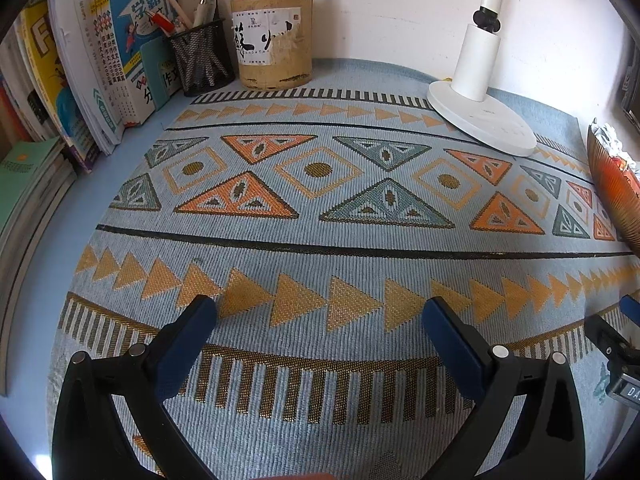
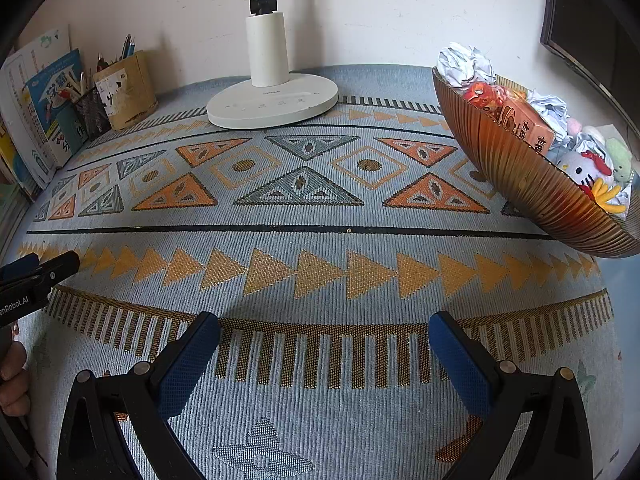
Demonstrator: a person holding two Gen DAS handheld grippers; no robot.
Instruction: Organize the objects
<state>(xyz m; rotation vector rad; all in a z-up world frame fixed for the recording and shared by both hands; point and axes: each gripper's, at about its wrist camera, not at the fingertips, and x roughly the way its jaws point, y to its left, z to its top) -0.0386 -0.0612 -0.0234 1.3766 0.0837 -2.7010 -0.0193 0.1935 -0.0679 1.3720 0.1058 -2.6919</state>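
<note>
Your left gripper (image 1: 320,312) hovers low over a pale blue woven table mat (image 1: 320,216) patterned with orange and grey triangles; its blue-padded fingers stand wide apart and hold nothing. Your right gripper (image 2: 324,328) hangs over the same mat just beside it, fingers likewise spread and empty. Ahead of the right gripper, at the far right of the mat, a ribbed amber bowl (image 2: 516,176) holds the gathered objects: crumpled paper balls (image 2: 464,64), an orange box (image 2: 528,128) and small plush toys, including a white cat plush (image 2: 580,168). A white desk lamp (image 2: 272,100) stands at the back, near the wall. At the far left, a black mesh pen cup (image 1: 202,60) and a tan pen holder (image 1: 274,42) sit touching, filled with pens, beside a leaning row of books (image 1: 100,68).
</note>
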